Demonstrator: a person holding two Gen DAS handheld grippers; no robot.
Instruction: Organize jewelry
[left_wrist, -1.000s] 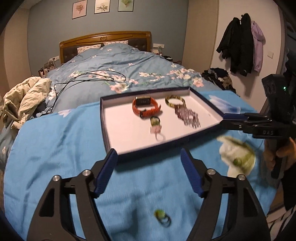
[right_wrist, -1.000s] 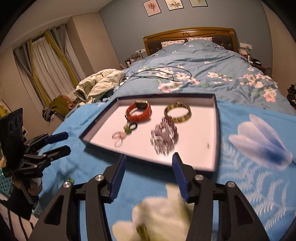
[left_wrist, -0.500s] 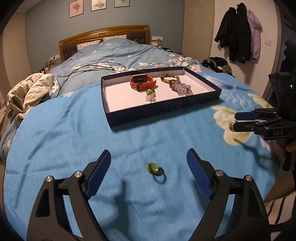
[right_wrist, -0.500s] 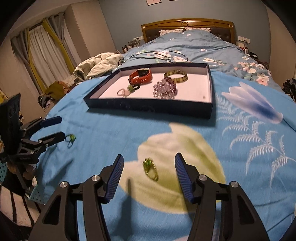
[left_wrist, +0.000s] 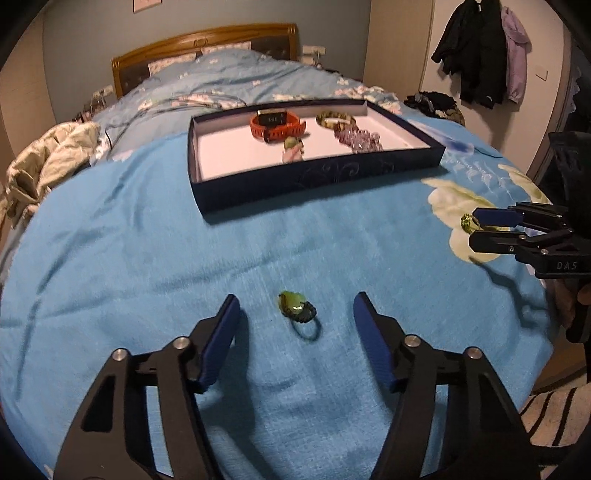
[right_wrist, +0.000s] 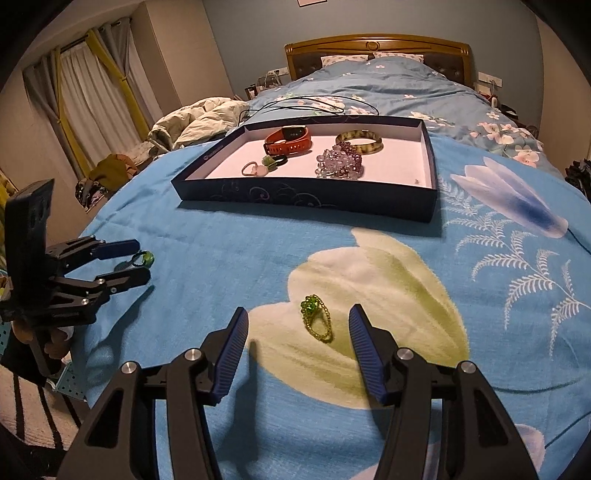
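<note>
Two rings are lying low-centre, light and slippery: left gripper (left_wrist: 295, 321) jaws closing around the dark ring (left_wrist: 298, 312), right gripper (right_wrist: 297, 332) jaws gaping round the beaded ring (right_wrist: 317, 320); pinch the bands.

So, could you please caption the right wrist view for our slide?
Open right gripper straddling a green beaded ring on the blue blanket, jewelry tray beyond.

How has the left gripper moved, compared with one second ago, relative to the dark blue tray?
Yes. The left gripper has pulled back from the dark blue tray and now brackets the green-stone ring, its jaws having just been closing.
</note>
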